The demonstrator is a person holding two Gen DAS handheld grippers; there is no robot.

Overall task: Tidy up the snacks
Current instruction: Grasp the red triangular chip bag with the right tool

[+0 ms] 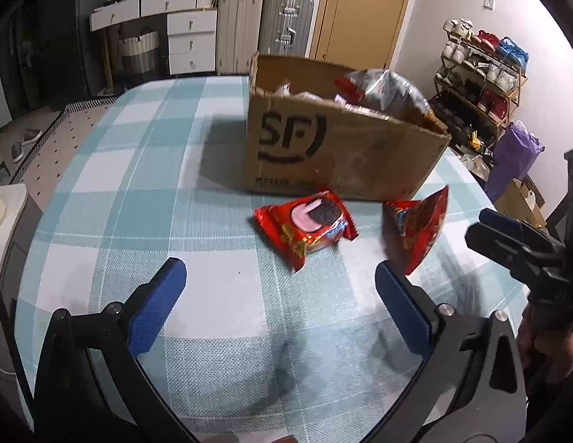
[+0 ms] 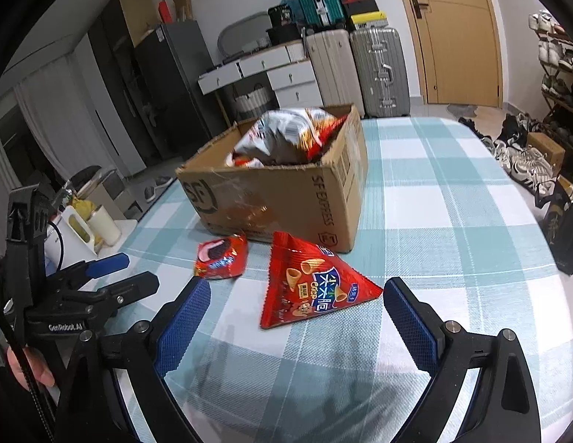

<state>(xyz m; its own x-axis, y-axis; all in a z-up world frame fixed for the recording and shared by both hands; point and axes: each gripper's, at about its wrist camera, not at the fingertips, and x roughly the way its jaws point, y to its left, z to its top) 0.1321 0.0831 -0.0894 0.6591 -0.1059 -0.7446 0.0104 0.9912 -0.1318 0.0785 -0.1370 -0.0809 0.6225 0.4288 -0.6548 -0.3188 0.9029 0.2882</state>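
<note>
A red cookie packet (image 1: 308, 227) (image 2: 222, 256) lies on the checked tablecloth in front of a cardboard box (image 1: 334, 155) (image 2: 286, 192). Beside it stands a red triangular crisp bag (image 1: 419, 227) (image 2: 308, 284). Several snack bags fill the box. My left gripper (image 1: 281, 277) is open, above the cloth, short of the cookie packet, nothing between its blue pads. My right gripper (image 2: 297, 301) is open too, its fingers either side of the near end of the crisp bag without touching it. Each gripper shows at the edge of the other's view, held by a hand.
The table (image 1: 139, 192) drops off at left and right edges. A white appliance and cup (image 2: 98, 225) sit off the left side. Drawers, suitcases (image 2: 378, 70), a door and a shoe rack (image 1: 478, 81) stand around the room.
</note>
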